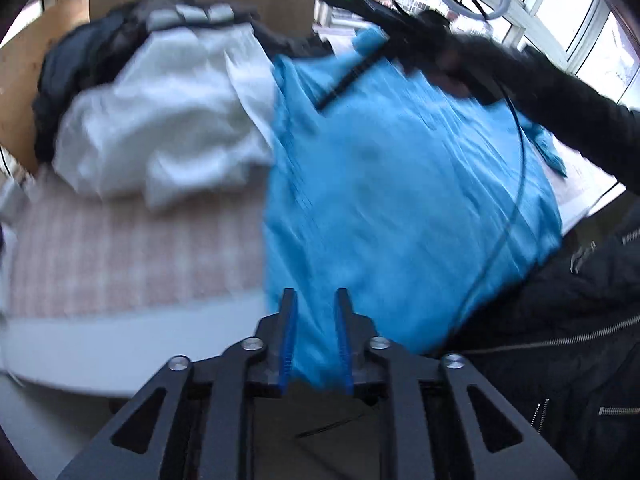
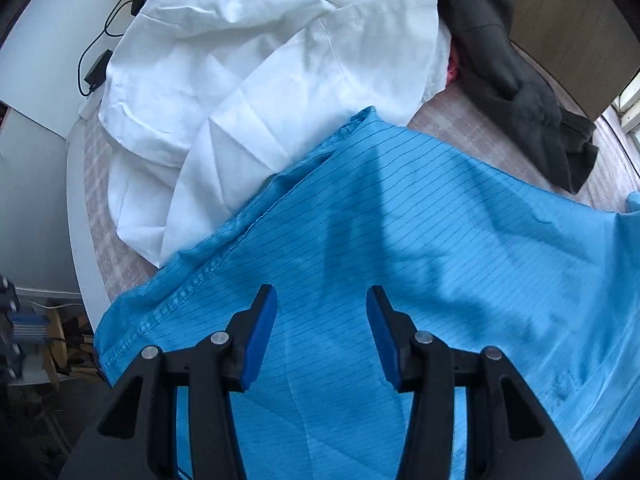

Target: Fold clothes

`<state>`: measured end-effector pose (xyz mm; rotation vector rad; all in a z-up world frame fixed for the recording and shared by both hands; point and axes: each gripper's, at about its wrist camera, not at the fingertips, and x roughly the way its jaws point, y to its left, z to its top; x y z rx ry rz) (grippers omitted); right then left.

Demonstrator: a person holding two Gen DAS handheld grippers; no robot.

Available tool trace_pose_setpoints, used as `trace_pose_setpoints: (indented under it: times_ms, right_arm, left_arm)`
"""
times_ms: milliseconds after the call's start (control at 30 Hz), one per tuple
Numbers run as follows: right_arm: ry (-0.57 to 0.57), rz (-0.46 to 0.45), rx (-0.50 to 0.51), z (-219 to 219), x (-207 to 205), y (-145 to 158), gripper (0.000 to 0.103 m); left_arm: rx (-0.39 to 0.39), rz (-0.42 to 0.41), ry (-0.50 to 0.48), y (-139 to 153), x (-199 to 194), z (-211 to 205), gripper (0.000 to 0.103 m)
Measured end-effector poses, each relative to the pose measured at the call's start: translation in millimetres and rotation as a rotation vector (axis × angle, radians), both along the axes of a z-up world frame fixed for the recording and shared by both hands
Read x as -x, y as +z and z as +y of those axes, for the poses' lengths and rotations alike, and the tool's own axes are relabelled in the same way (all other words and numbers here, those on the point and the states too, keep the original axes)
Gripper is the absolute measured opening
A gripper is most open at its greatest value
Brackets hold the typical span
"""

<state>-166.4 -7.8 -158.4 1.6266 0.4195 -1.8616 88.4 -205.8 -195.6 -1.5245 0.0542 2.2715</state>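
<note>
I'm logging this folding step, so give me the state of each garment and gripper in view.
left gripper: shut on the blue garment's edge.
right gripper: open, over the blue garment, holding nothing.
blue garment: spread over the bed, partly lifted at the left gripper.
white garment: crumpled, unfolded.
dark garment: heaped, unfolded.

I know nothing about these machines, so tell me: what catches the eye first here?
The bright blue garment fills the foreground, spread over the bed. The left gripper pinches its near edge; the right gripper hangs open above it. Behind lies a crumpled white garment.
</note>
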Motion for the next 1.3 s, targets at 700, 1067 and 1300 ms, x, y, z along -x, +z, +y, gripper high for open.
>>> trace_pose_setpoints:
  times_ms: [700, 1067, 1300]
  right_arm:
    - [-0.214, -0.049, 0.014, -4.2, 28.2, -11.6, 0.046]
    - [-0.225, -0.009, 0.148, 24.3, 1.1, 12.8, 0.046]
    - [-0.318, 0.016, 0.301, 149.1, -15.4, 48.1, 0.046]
  left_arm:
    - [0.050, -0.040, 0.117, -37.3, 1.6, -10.6, 0.000]
    - [0.089, -0.066, 0.139, -25.0, 21.9, -20.5, 0.007]
    - [0.113, 0.043, 0.133, 51.1, 38.4, -12.2, 0.006]
